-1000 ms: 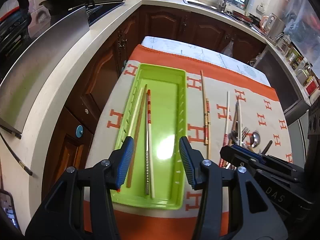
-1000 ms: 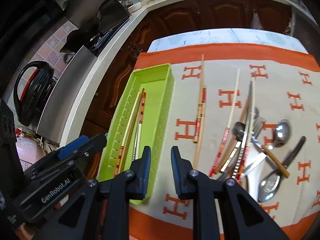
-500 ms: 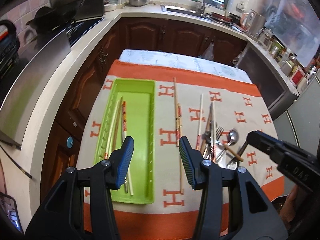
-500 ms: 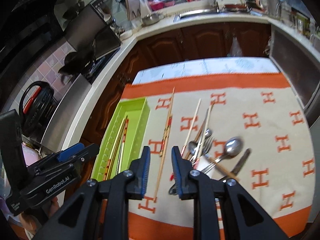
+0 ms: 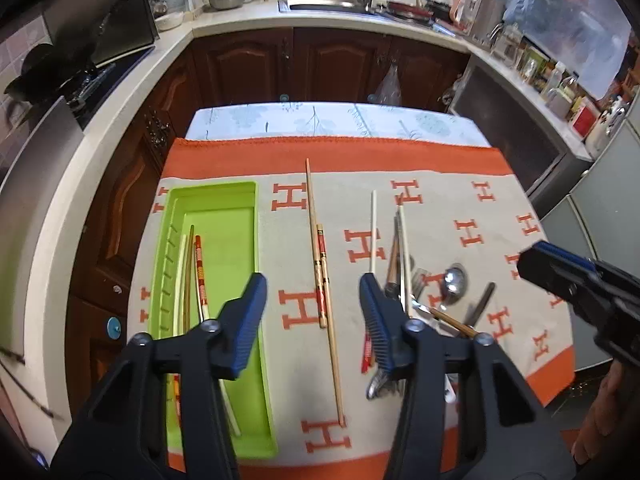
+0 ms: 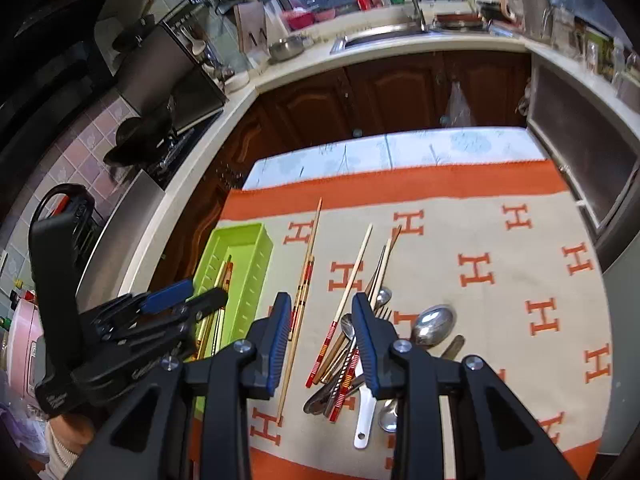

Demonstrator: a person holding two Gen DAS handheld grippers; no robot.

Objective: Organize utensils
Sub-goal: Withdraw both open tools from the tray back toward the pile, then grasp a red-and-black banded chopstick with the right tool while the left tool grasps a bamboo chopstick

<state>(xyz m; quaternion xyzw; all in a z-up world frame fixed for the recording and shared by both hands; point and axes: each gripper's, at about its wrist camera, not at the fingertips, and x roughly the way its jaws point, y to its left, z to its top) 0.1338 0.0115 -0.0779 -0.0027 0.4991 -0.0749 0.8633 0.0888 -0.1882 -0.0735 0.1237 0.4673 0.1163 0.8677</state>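
lying in green tray [image 5: 240,208]: striped chopsticks [image 5: 199,276]; both grippers' fingers spread, empty, above cloth.

Bare cloth [image 5: 460,200] lies open on the far right; the tray [image 5: 240,216], two loose chopsticks [image 5: 320,280] and the cutlery heap [image 6: 360,352] crowd the near left.

A lime-green tray [image 5: 216,200] is sitting on a beige cloth [image 5: 460,208] patterned with orange H letters and an orange border. Red-and-white striped chopsticks [image 6: 329,340] are lying among silver spoons [image 6: 434,324] and a white spoon [image 6: 366,416]. Blue pads are lining the black left gripper [image 5: 310,312] and black right gripper [image 6: 322,332].
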